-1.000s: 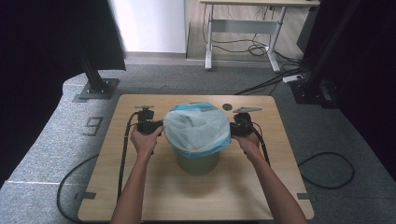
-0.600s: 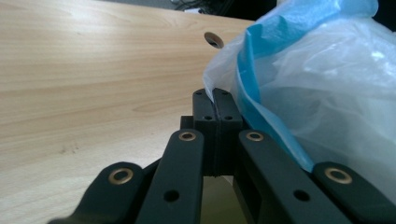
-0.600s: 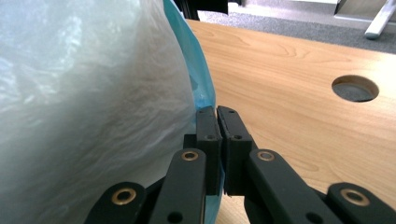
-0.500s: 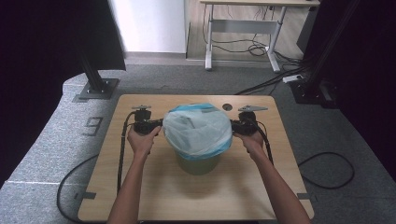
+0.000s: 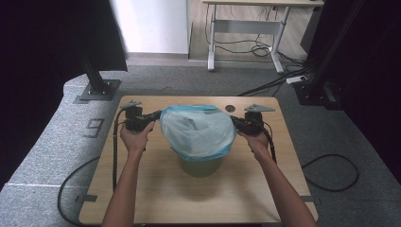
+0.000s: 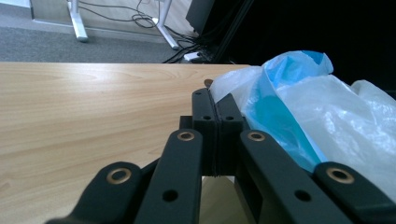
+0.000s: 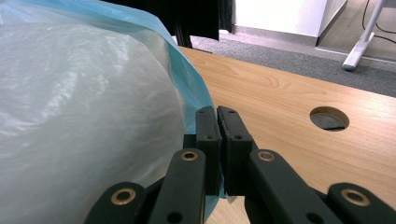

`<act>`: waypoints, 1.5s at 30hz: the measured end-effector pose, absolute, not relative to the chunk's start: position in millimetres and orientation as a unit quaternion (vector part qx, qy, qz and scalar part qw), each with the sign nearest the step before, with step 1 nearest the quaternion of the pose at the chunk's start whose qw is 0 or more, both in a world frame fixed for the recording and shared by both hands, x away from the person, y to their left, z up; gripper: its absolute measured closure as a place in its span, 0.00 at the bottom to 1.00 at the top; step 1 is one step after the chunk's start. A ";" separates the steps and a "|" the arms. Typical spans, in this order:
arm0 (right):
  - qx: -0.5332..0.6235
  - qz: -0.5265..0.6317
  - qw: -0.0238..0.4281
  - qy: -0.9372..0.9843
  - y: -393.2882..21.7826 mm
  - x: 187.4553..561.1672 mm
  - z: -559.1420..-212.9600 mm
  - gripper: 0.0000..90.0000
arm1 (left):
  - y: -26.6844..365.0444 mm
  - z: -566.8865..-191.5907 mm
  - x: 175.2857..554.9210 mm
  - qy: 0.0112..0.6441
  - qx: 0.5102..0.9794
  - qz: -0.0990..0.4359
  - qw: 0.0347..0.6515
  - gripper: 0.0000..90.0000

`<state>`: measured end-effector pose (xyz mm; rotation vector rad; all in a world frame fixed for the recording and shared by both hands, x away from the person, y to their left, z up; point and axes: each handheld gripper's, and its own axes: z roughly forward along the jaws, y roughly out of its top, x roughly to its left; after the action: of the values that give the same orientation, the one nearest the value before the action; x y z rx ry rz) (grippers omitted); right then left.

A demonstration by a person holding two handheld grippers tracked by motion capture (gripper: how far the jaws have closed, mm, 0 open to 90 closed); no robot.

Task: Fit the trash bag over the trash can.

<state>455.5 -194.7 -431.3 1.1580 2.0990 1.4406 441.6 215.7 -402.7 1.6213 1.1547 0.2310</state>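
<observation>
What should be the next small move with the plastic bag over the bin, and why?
Probably lower both hands to pull the bag down around the bin. The left gripper and right gripper pinch opposite edges, and the stretched bag covers the top.

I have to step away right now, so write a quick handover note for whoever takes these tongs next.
Left tongs: shut on the bag's left edge.
Right tongs: shut on its right edge.
The blue-white plastic bag is stretched open between them, above the green bin at mid-table.
Done: both edges gripped, mouth spread wide.
Left, probably: pull the rim down around the bin's rim, then release both sides.
</observation>
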 end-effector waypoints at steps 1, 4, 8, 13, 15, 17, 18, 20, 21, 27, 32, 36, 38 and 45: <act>0.408 0.508 0.171 0.739 -195.1 455.6 -431.4 0.94 | 215.4 -403.1 442.9 0.487 0.681 0.097 0.538 0.98; 0.406 0.507 0.174 0.740 -194.9 454.9 -431.3 0.90 | 212.0 -407.7 447.0 0.492 0.688 0.096 0.524 0.98; 0.408 0.507 0.181 0.737 -196.3 450.4 -427.0 0.80 | 208.7 -411.6 447.3 0.491 0.695 0.098 0.517 0.99; 0.413 0.504 0.206 0.730 -206.1 436.4 -415.0 0.67 | 210.2 -411.5 445.4 0.489 0.696 0.097 0.516 1.00; 0.412 0.514 0.204 0.724 -214.1 426.6 -410.4 0.63 | 211.0 -410.3 444.1 0.488 0.696 0.099 0.517 1.00; 0.407 0.522 0.196 0.723 -220.7 414.1 -407.4 0.57 | 211.4 -409.1 442.5 0.487 0.697 0.099 0.517 1.00; 0.404 0.526 0.188 0.725 -222.9 407.1 -406.5 0.53 | 211.1 -408.7 441.7 0.486 0.697 0.099 0.518 1.00; 0.394 0.535 0.174 0.727 -225.6 391.6 -405.5 0.48 | 210.9 -408.0 440.2 0.484 0.699 0.100 0.517 1.00; 0.389 0.540 0.167 0.727 -225.9 385.9 -405.8 0.46 | 210.8 -407.7 439.1 0.483 0.699 0.100 0.517 1.00; 0.350 0.560 0.109 0.743 -213.1 350.9 -411.2 0.34 | 207.8 -408.5 435.3 0.482 0.702 0.097 0.515 1.00; 0.332 0.559 0.087 0.755 -198.8 343.6 -413.7 0.30 | 206.1 -409.4 434.1 0.481 0.705 0.093 0.513 1.00; 0.323 0.564 0.079 0.756 -196.1 342.8 -416.3 0.43 | 207.3 -408.7 433.7 0.480 0.704 0.091 0.515 1.00; 0.311 0.566 0.080 0.759 -196.3 340.2 -418.0 0.59 | 208.2 -408.6 433.5 0.480 0.705 0.092 0.514 1.00; 0.290 0.577 0.081 0.759 -198.6 335.6 -423.9 0.94 | 209.0 -408.1 432.9 0.479 0.705 0.090 0.515 1.00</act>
<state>335.6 -198.6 -423.9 0.8680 2.2684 1.7259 432.9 209.0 -408.1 1.6935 1.1519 0.2165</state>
